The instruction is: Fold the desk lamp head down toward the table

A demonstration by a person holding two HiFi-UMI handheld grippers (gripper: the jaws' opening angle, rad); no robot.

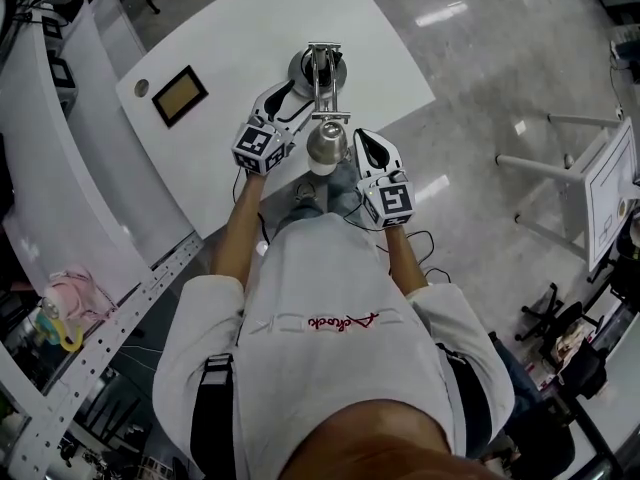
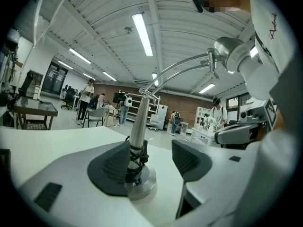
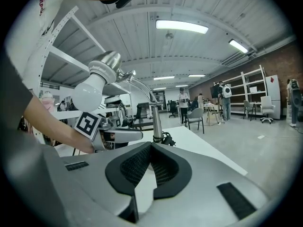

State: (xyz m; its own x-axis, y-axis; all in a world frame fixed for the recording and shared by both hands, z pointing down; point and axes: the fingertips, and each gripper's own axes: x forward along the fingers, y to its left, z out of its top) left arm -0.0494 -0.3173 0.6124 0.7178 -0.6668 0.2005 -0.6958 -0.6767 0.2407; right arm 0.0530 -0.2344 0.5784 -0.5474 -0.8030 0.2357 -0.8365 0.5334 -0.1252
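The chrome desk lamp (image 1: 322, 78) stands upper centre in the head view, its round base (image 1: 300, 70) on the white table (image 1: 250, 28), its arm arching to a raised bell-shaped head (image 1: 326, 144).

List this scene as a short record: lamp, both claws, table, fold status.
desk lamp: stands on the white table
head: raised on the curved arm, not folded down
left claw: open, stem between its jaws just above the base
right claw: shut, empty, beside the head
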